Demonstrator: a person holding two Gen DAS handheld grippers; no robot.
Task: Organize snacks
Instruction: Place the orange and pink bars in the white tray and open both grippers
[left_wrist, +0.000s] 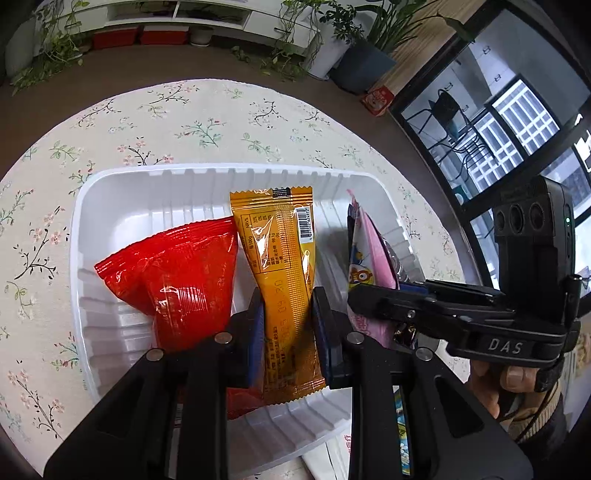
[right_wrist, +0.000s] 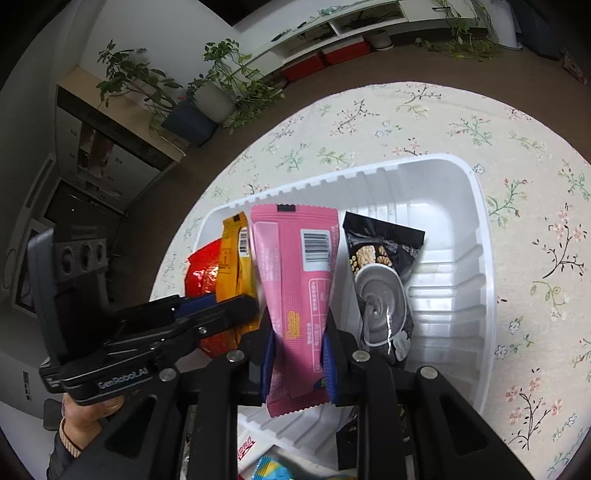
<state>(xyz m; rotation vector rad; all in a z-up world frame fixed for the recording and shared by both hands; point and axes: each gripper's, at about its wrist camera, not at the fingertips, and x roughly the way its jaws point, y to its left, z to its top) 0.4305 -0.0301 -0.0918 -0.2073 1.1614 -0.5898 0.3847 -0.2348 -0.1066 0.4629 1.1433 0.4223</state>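
Note:
A white ribbed plastic tray sits on a round table. My left gripper is shut on an orange snack bar packet, held over the tray. A red snack bag lies in the tray to its left. My right gripper is shut on a pink snack bar packet, held over the tray. A black cereal packet lies in the tray to its right. In the right wrist view the orange packet and red bag show at left, behind the left gripper. In the left wrist view the right gripper holds the pink packet at right.
The table has a floral cloth. More packets lie at the near edge below the tray. Potted plants, a white shelf unit and red boxes stand on the floor beyond.

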